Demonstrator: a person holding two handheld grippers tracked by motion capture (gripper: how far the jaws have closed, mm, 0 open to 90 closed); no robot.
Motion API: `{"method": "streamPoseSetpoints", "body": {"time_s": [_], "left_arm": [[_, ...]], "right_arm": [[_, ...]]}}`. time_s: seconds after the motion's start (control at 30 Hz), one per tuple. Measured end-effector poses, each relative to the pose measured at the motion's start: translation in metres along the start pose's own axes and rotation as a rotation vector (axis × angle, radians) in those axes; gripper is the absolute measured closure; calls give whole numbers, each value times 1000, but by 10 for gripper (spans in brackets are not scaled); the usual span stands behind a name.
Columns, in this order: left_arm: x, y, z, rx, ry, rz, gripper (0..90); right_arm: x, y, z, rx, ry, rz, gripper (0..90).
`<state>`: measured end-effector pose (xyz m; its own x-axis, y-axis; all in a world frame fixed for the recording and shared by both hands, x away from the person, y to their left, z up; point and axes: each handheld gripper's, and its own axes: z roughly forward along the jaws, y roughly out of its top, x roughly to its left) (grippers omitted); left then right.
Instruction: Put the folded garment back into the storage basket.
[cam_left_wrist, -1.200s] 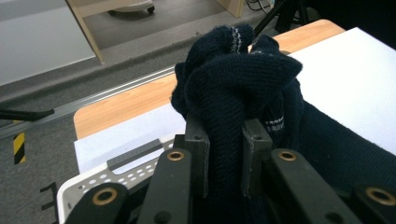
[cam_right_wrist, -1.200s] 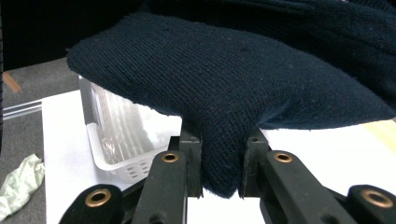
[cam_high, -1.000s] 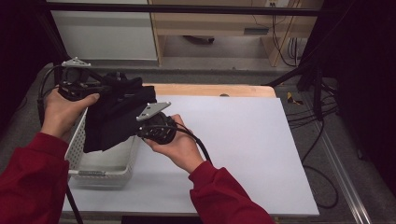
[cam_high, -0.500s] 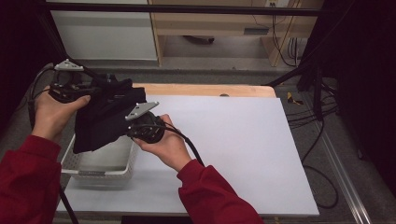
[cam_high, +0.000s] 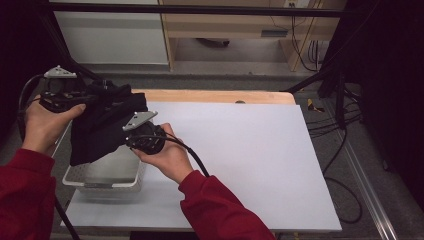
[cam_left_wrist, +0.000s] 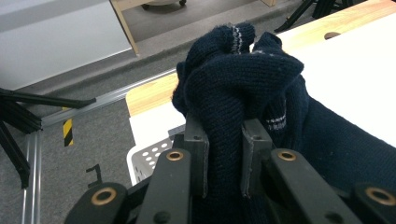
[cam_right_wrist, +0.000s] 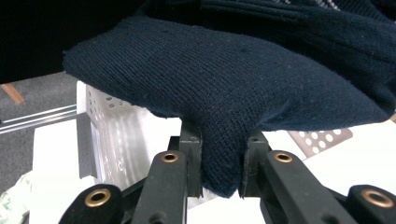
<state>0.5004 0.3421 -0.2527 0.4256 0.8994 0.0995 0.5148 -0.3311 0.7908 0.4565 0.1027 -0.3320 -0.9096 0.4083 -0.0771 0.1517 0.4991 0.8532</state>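
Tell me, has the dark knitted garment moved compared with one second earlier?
Yes. In the high view the dark knitted garment has shifted left, away from the wooden table edge and farther out over the white perforated basket.

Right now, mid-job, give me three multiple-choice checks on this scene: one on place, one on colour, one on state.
1. Where is the knit garment?
A. Flat on the white table cover
B. Held up over the white perforated basket
C. On the floor

2. What colour is the garment?
A. Dark navy
B. Red
C. Pale green

3. How do the two hand-held grippers stand?
A. Both open, clear of the cloth
B. One open, one clamped
C. Both clamped on the cloth

Answers:
1 B: the high view shows it hanging between the hands above the basket at the table's left edge.
2 A: both gripper views show dark navy knit.
3 C: the left hand-held gripper has a bunched fold pinched between its pads, and the right hand-held gripper pinches a lower edge of the cloth.
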Motion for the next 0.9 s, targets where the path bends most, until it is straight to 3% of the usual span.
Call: {"method": "streamPoseSetpoints", "body": {"time_s": [0.9], "left_arm": [[2, -12, 12, 36, 20, 0, 767]], "right_arm": [[11, -5, 16, 23, 2, -9, 761]]}}
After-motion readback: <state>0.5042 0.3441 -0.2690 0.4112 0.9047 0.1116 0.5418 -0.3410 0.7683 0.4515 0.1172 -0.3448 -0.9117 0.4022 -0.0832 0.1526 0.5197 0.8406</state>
